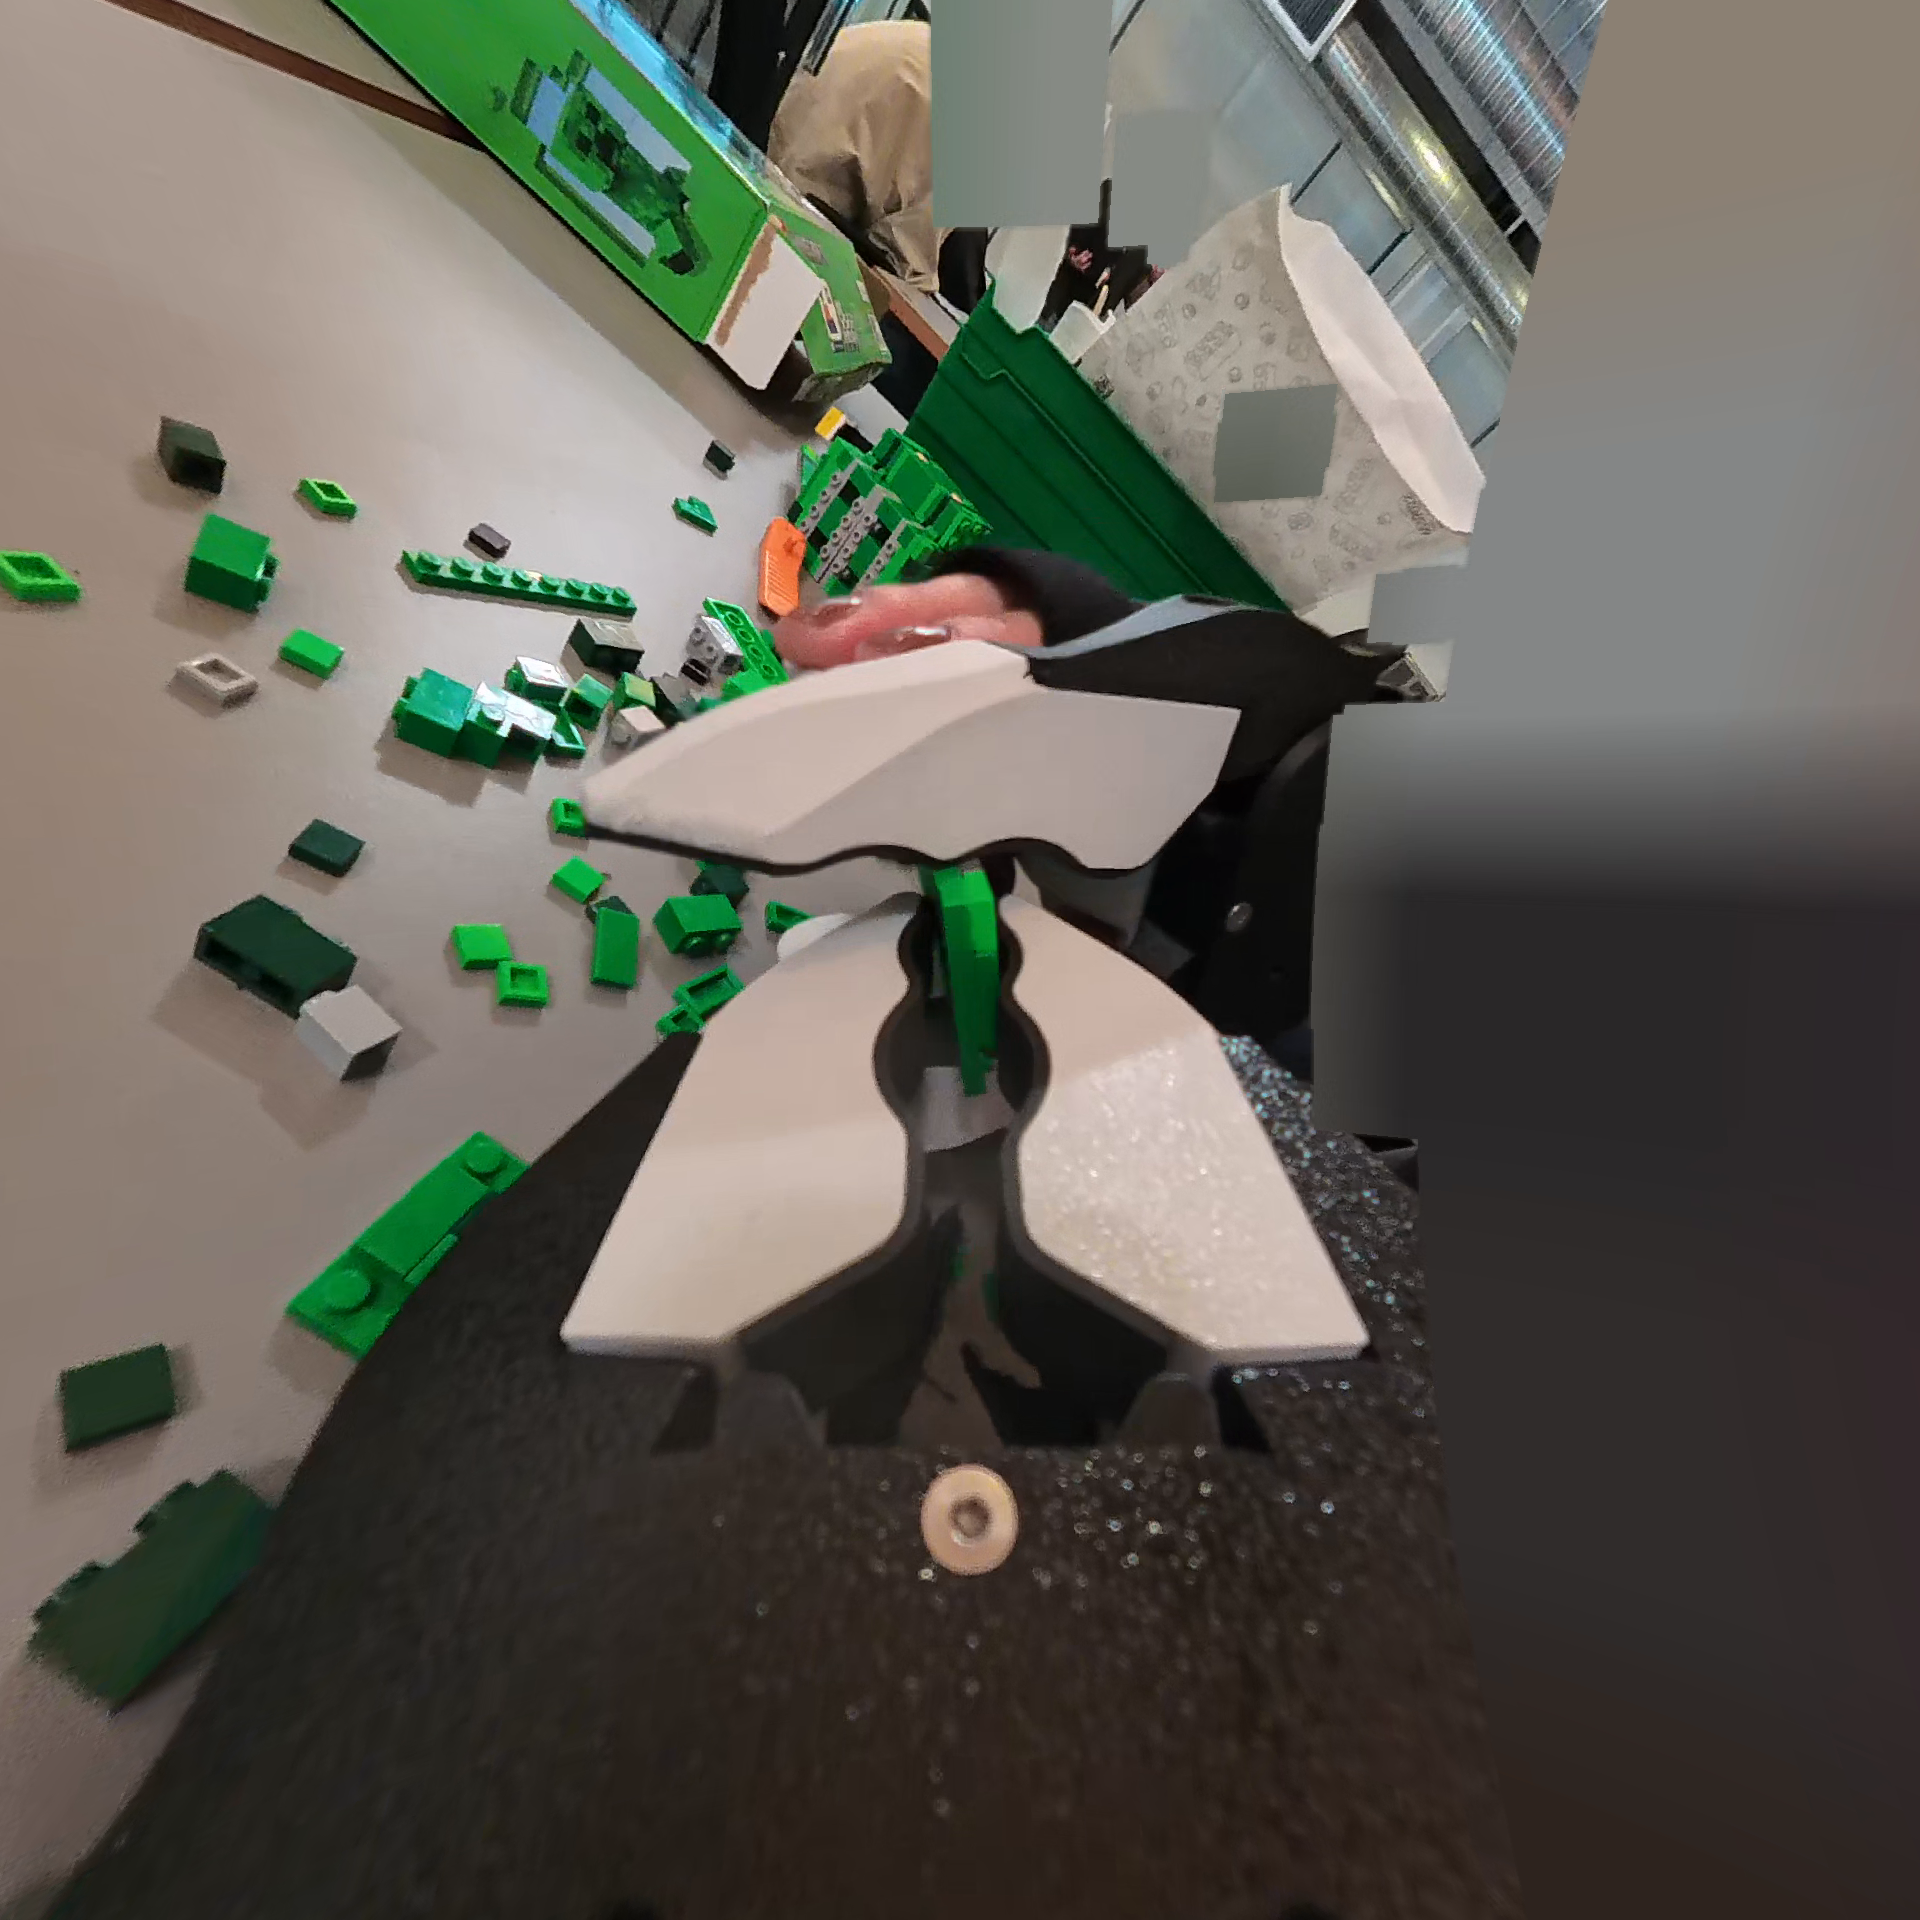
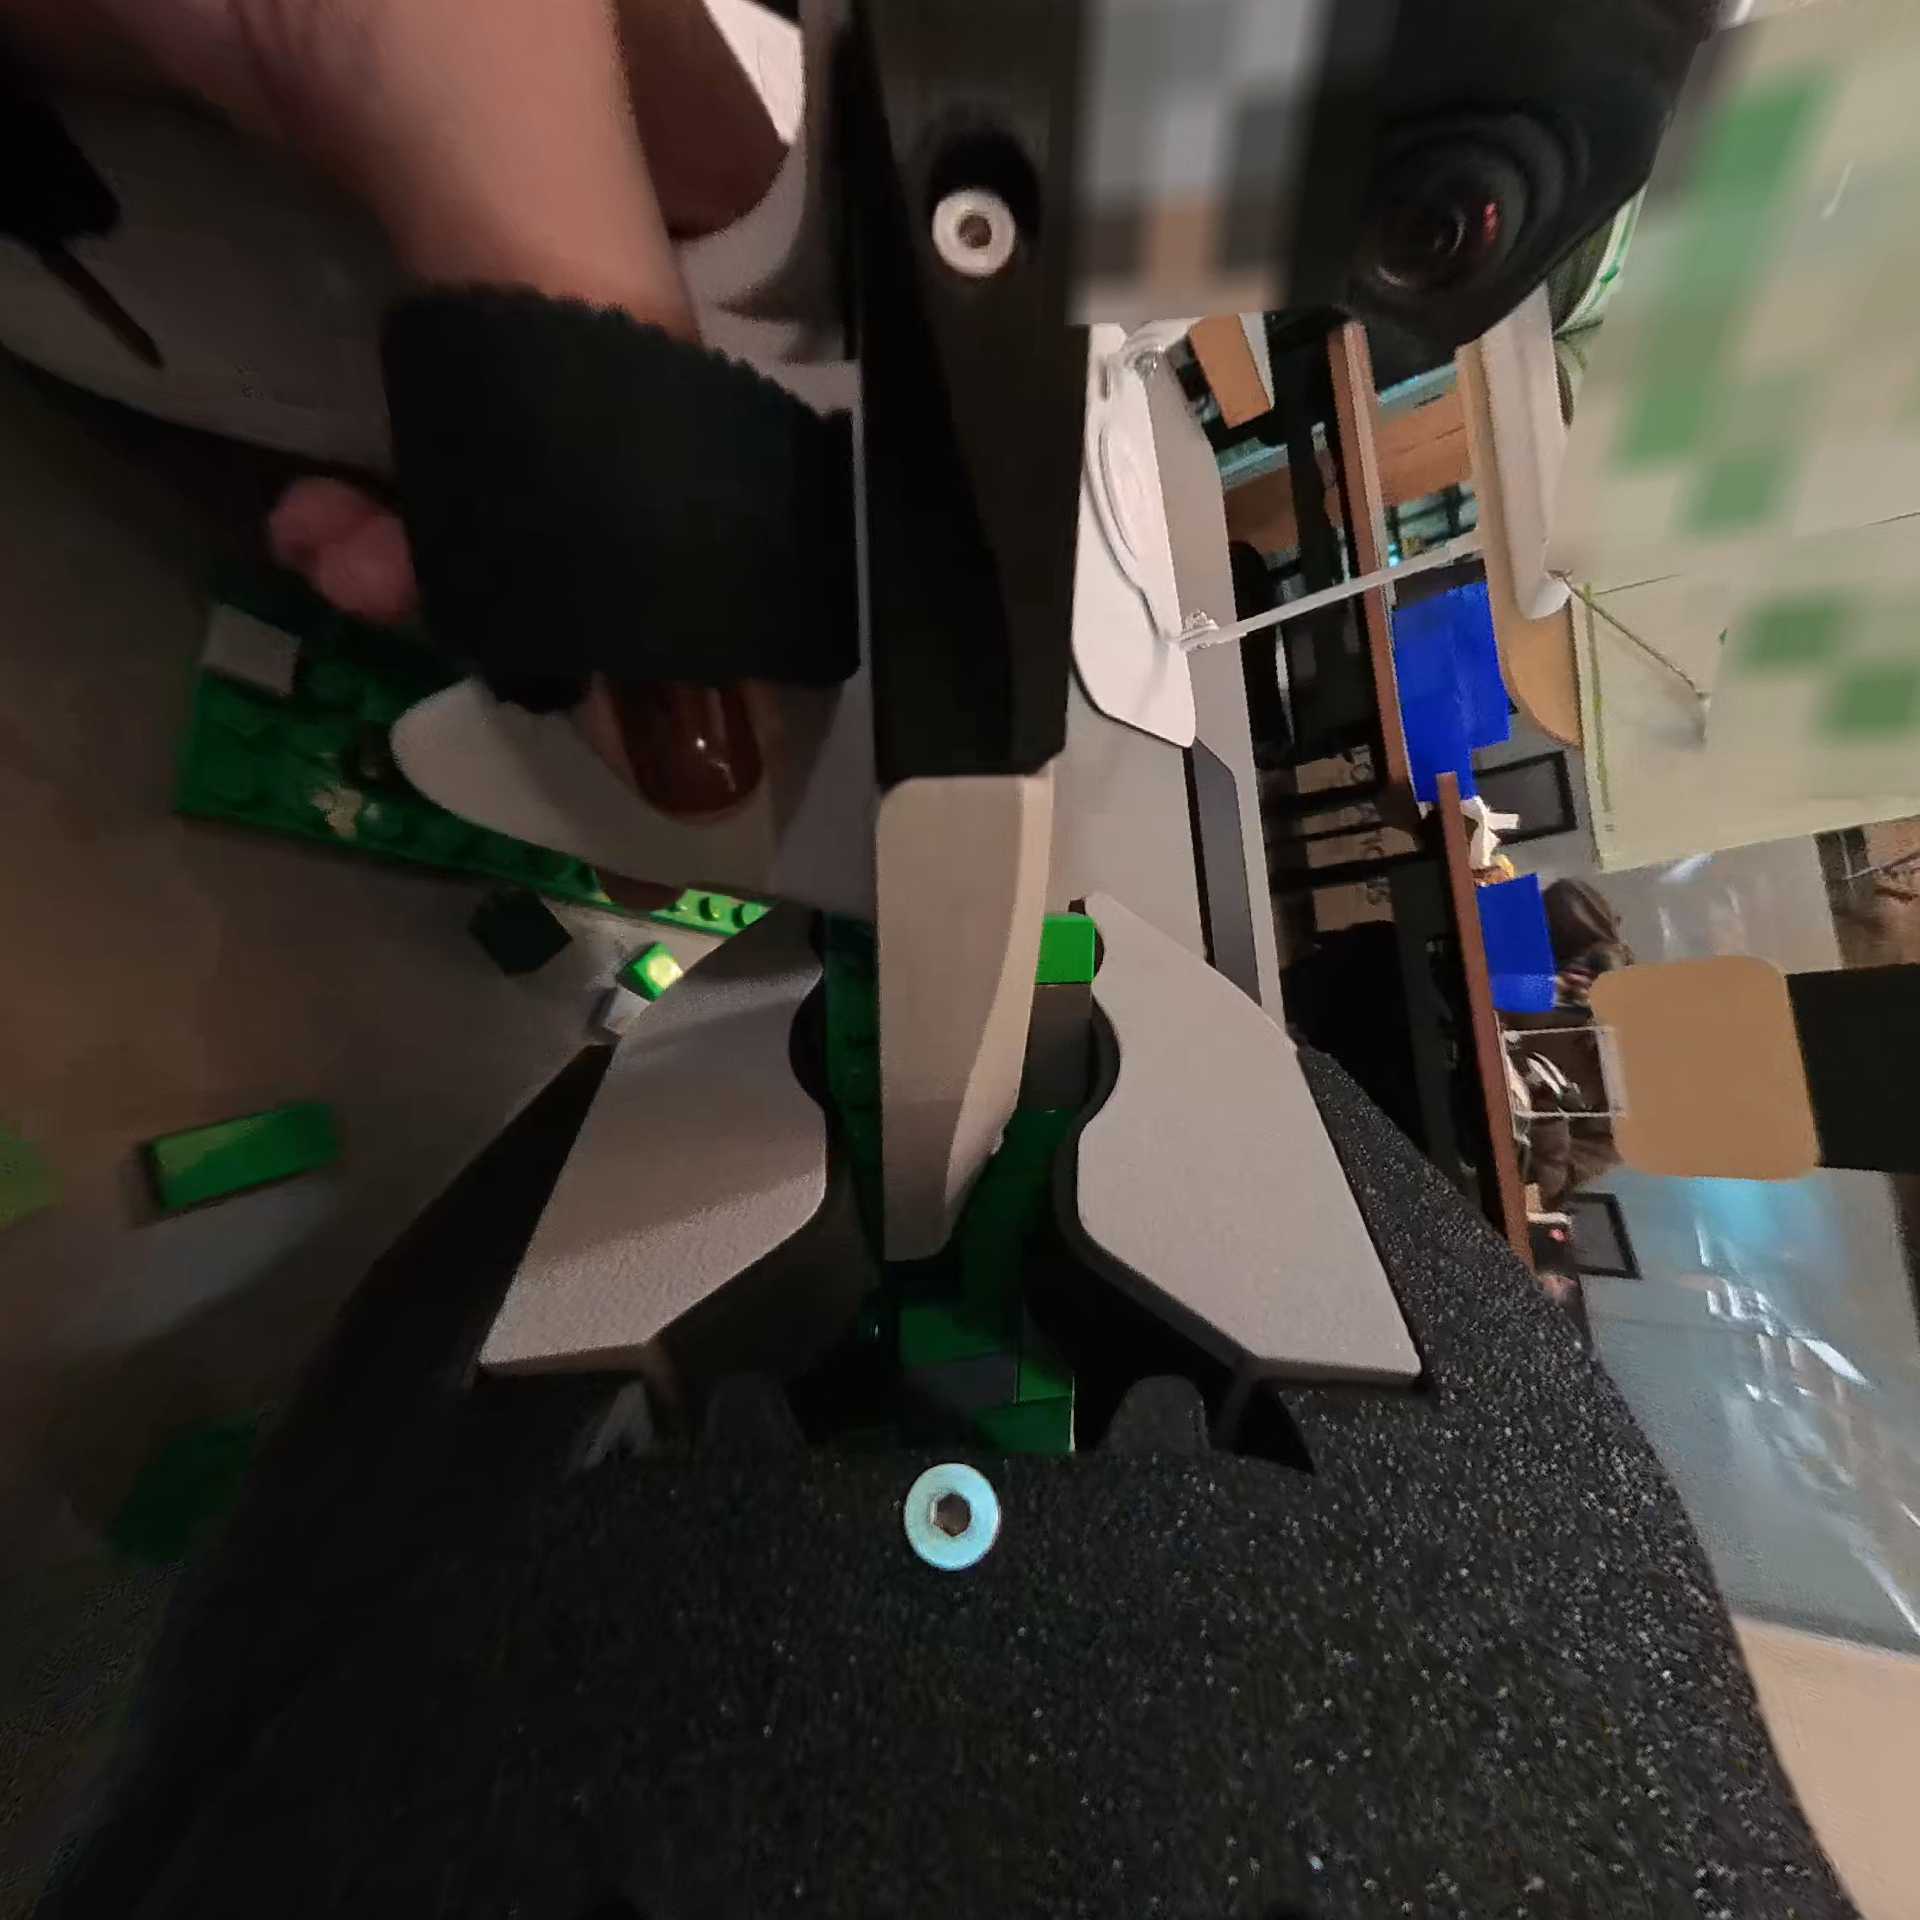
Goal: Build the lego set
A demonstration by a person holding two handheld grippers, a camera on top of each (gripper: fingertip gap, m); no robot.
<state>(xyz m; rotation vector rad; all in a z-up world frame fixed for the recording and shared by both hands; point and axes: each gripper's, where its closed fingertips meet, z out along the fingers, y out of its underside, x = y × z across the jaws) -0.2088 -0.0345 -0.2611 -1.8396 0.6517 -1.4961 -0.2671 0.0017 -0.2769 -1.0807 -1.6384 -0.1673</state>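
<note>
left tongs (image 1: 961,925) nearly closed, pinching a thin bright-green lego plate (image 1: 966,956) edge-on, held above the table (image 1: 312,312). right tongs (image 2: 951,1039) clamped on a green-and-grey brick assembly (image 2: 997,1340), touching the left tongs' fingers. loose green bricks (image 1: 499,707) scattered on the table.

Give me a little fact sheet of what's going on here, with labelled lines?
Setting: pale grey tabletop strewn with loose green, dark green and grey plastic bricks
Left claw: shut on a thin bright green plastic piece
Right claw: shut on a green and grey brick assembly
Contact: the two claws meet tip to tip
Background: green cardboard set box, orange plastic brick separator
</note>
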